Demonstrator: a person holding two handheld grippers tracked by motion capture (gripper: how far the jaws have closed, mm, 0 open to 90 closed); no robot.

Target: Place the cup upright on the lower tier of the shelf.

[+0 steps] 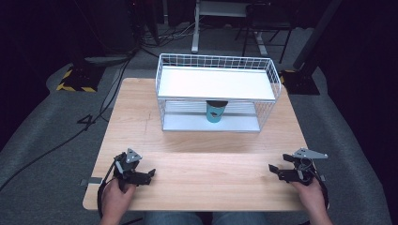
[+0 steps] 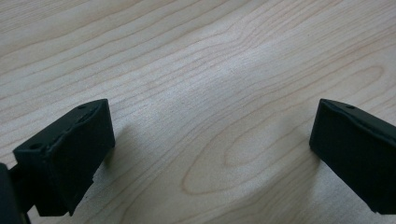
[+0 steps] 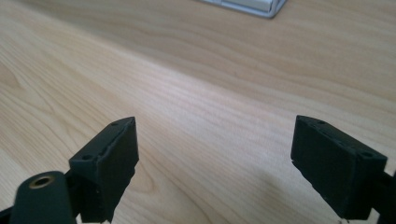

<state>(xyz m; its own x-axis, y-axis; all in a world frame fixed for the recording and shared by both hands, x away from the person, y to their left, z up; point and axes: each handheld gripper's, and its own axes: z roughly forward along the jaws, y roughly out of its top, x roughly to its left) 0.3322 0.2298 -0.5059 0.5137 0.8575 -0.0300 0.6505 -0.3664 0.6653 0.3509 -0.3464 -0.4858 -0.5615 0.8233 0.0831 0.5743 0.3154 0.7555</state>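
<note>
Standing upright on the bottom shelf of the white wire rack [image 1: 277,82] is a blue cup [image 1: 216,112] with a dark rim and a small picture on it. It is sitting far across the wooden table [image 1: 141,117] from both tools. The left gripper [image 1: 149,175] and right gripper [image 1: 272,169] are resting near the front edge, jaws spread wide, gripping nothing

Teal cup [image 1: 216,113] — white wire rack [image 1: 165,86]
</note>
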